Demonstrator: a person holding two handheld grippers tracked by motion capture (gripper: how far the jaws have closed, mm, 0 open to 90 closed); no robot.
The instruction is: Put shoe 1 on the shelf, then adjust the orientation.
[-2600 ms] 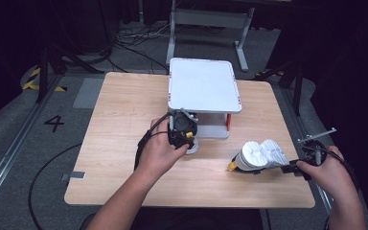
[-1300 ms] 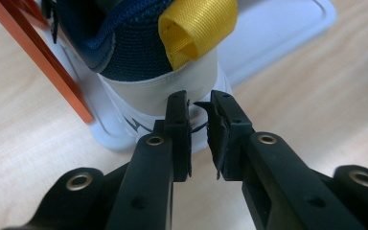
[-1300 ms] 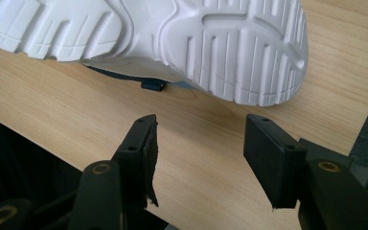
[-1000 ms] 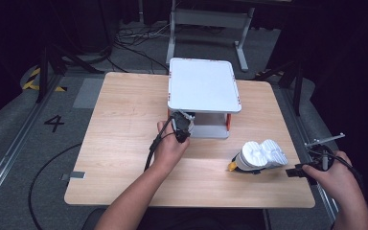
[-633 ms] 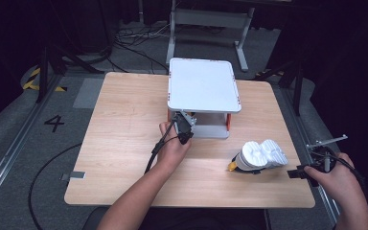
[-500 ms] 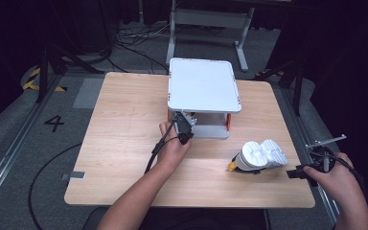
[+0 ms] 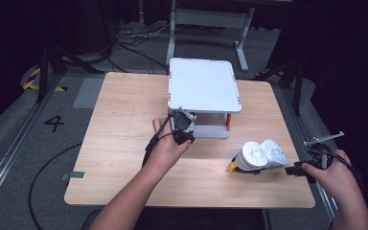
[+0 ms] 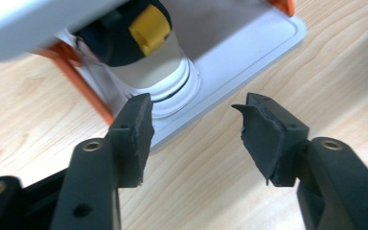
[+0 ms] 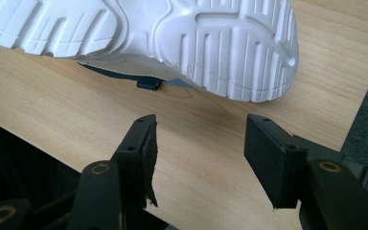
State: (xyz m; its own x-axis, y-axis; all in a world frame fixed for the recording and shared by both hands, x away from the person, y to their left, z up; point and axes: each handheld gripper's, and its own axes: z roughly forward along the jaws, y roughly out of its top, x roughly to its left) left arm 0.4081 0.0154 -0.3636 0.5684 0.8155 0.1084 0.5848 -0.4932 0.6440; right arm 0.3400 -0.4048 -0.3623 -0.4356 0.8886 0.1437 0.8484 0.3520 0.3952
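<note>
Presently one shoe sits on the rack's lower shelf, the second shoe remains on the table, both grippers, left and right, gaping empty.

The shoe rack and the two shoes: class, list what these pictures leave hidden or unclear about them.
- Shoe on the rack's lower shelf: in the left gripper view the top shelf covers its upper part; its full shape is hidden.
- White-soled shoe: in the right gripper view the top edge cuts it off, and the sole faces the camera.
- Same shoe in the high view: too small to read details.
- Lower shelf in the high view: hidden under the top shelf.
</note>
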